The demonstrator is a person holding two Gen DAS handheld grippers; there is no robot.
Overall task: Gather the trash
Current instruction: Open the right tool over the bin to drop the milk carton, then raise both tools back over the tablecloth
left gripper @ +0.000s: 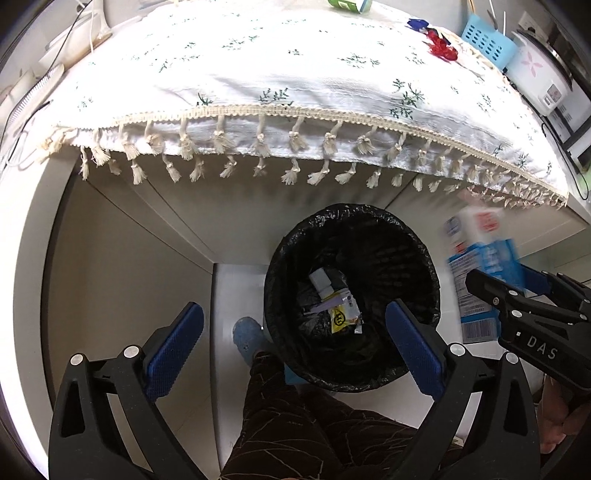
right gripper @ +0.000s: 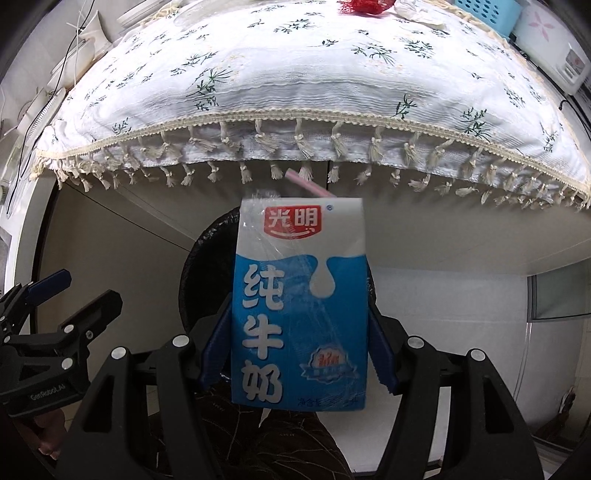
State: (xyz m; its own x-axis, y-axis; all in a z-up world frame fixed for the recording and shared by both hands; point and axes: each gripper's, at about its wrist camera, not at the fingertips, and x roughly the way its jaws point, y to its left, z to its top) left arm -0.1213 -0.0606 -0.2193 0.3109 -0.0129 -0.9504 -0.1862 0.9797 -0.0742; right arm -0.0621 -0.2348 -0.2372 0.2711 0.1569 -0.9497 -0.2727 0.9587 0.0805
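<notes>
A black-lined trash bin (left gripper: 351, 221) stands on the floor under the table edge, with several wrappers and a small white bottle (left gripper: 334, 306) inside. My left gripper (left gripper: 295, 314) hangs over the bin's near rim, its jaws wide open with nothing between the blue pads. My right gripper (right gripper: 299, 314) is shut on a blue and white milk carton (right gripper: 299, 295) with a pink straw, held upright by its sides. In the left wrist view the carton (left gripper: 480, 251) is to the right of the bin. The bin (right gripper: 207, 258) shows behind the carton.
A table with a white flowered, tasselled cloth (left gripper: 258, 74) overhangs the bin. On it lie a red net item (left gripper: 441, 46) and a green box (left gripper: 349, 3); a blue basket (left gripper: 487, 40) and rice cooker (left gripper: 543, 74) stand beyond. A person's patterned trouser leg (left gripper: 295, 424) and blue slipper (left gripper: 247, 336) are beside the bin.
</notes>
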